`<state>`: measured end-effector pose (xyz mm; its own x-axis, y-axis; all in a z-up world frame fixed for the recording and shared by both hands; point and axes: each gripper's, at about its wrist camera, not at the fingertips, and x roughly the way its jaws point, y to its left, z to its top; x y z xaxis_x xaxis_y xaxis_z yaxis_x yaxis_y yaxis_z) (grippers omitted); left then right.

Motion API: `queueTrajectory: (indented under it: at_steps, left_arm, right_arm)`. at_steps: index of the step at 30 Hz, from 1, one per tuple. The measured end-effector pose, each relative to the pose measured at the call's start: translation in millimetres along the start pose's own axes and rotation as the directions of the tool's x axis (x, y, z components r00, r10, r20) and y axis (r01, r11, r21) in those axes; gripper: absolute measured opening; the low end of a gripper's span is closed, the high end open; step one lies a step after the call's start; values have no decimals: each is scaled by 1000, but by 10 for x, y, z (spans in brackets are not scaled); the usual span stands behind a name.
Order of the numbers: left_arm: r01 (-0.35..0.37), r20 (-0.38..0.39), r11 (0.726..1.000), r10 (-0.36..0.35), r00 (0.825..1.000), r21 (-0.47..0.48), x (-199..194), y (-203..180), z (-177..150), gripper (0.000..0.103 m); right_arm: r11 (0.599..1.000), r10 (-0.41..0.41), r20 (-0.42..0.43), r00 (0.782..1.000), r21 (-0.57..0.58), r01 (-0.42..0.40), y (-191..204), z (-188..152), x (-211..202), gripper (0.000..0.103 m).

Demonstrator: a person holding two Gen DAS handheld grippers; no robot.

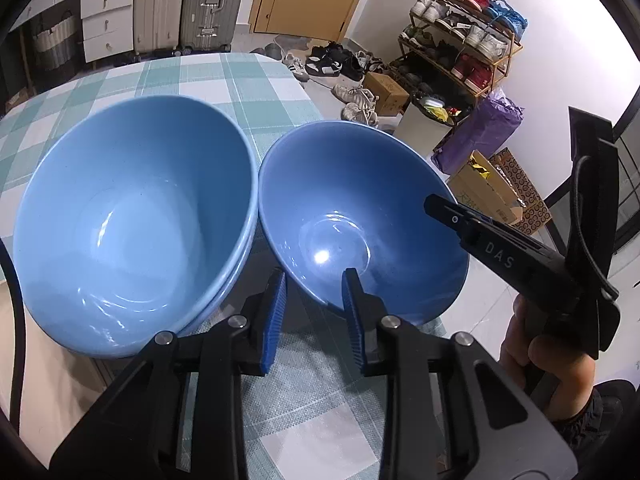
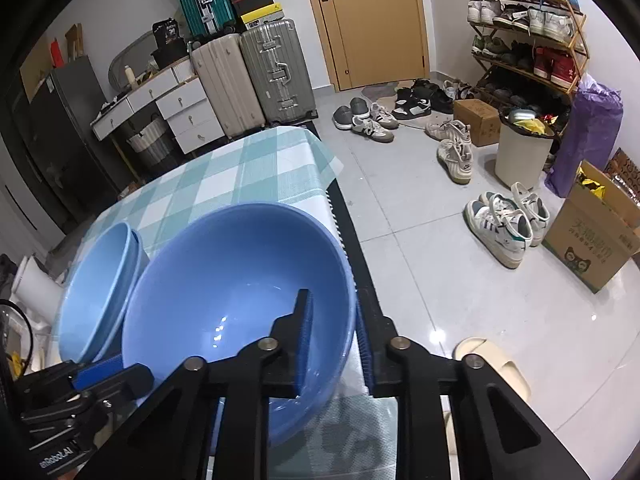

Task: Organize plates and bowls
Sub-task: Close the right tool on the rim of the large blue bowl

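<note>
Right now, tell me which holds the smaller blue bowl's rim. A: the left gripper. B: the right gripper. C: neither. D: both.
B: the right gripper has one finger inside and one outside the smaller blue bowl; the left gripper stands open before it, touching nothing.

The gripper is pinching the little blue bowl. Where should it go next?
Probably lift it and set it into the stacked bowls beside it. The right gripper clamps the single bowl's rim, while the left gripper looks open and holds nothing.
</note>
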<state>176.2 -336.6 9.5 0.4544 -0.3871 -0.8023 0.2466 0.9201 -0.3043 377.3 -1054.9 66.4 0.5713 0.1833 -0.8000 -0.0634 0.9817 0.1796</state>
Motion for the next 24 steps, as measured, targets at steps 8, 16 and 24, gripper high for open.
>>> queueTrajectory:
  at_steps: [8, 16, 24]
  left_arm:
    - [-21, 15, 999, 20, 1000, 43, -35, -75, -45, 25]
    - [-21, 34, 998, 18, 999, 62, -202, -119, -84, 25]
    - [-15, 56, 996, 10, 998, 85, -443, -183, -157, 25]
  right_arm:
    - [1000, 0, 6, 1000, 10, 0, -23, -28, -64, 17]
    - [1000, -6, 20, 1000, 2, 6, -3, -51, -178, 17]
    - [1000, -13, 50, 999, -1, 13, 57, -94, -416, 17]
